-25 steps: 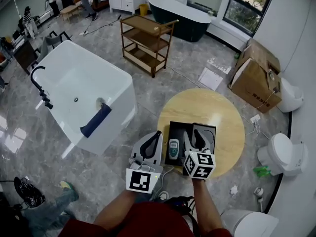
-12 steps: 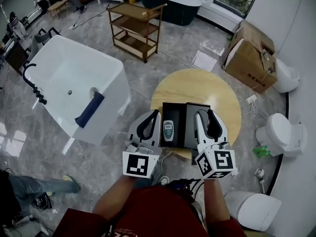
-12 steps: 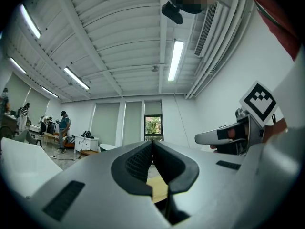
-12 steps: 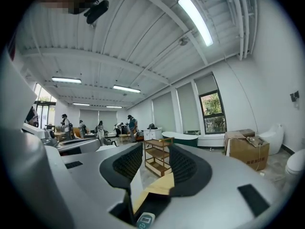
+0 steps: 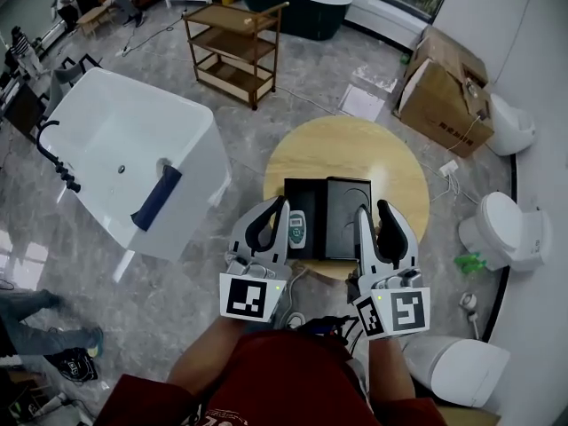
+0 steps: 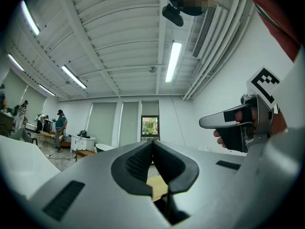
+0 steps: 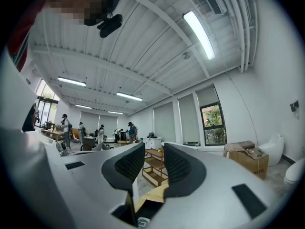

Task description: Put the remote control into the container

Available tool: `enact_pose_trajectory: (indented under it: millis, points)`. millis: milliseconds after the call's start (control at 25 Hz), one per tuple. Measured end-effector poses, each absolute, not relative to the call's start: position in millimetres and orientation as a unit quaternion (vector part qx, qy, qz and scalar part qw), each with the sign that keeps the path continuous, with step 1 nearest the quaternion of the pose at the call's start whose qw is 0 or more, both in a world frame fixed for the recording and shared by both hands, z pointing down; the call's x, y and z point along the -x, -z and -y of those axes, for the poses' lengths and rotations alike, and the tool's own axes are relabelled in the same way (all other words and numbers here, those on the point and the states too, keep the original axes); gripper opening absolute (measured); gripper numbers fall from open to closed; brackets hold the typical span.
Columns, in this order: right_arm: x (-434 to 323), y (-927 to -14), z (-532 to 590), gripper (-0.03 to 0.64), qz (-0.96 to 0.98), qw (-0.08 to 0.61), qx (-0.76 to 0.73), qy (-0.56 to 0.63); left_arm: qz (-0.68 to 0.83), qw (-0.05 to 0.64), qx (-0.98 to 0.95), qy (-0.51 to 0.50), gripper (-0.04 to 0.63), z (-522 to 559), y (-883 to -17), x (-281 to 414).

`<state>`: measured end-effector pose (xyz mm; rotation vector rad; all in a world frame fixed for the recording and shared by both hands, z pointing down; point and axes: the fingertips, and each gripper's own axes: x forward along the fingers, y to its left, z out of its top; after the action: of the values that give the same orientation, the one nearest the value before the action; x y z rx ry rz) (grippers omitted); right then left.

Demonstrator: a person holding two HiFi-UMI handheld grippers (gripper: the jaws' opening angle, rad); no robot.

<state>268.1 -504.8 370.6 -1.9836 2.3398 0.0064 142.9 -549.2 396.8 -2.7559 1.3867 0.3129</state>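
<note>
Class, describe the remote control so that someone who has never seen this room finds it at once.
Find the round wooden table; an open black container lies on it. In the container's left half, as the head view shows it, lies the remote control, small and pale with a green screen, the only light thing against the black.

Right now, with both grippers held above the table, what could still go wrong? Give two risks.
1. The container sits close to the table's near edge, remote in its left half; a knock might tip it off.
2. The right gripper, its empty jaws open though they have just been closing a little, and the shut left gripper hang above that edge; dropping them carelessly could strike the container.
</note>
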Motion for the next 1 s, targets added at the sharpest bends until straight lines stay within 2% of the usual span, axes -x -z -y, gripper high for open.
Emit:
enact_pose_trajectory:
  millis: [200, 360, 1000]
  points:
    - [-264.9, -369.6, 498.9, 0.06, -0.759, 0.043, 0.649, -0.005, -0.444, 0.019, 0.891, -0.099, 0.015, 540.3, -398.4, -144.9]
    - [-261.6, -371.1, 498.1, 0.025, -0.755, 0.028, 0.655, -0.013, -0.446, 0.015, 0.89, -0.098, 0.015, 535.0, -398.5, -142.8]
    - [-260.1, -387.2, 505.2, 0.022, -0.754, 0.003, 0.657, 0.005, -0.468, 0.018, 0.878, -0.099, 0.015, 536.9, -395.2, -128.4]
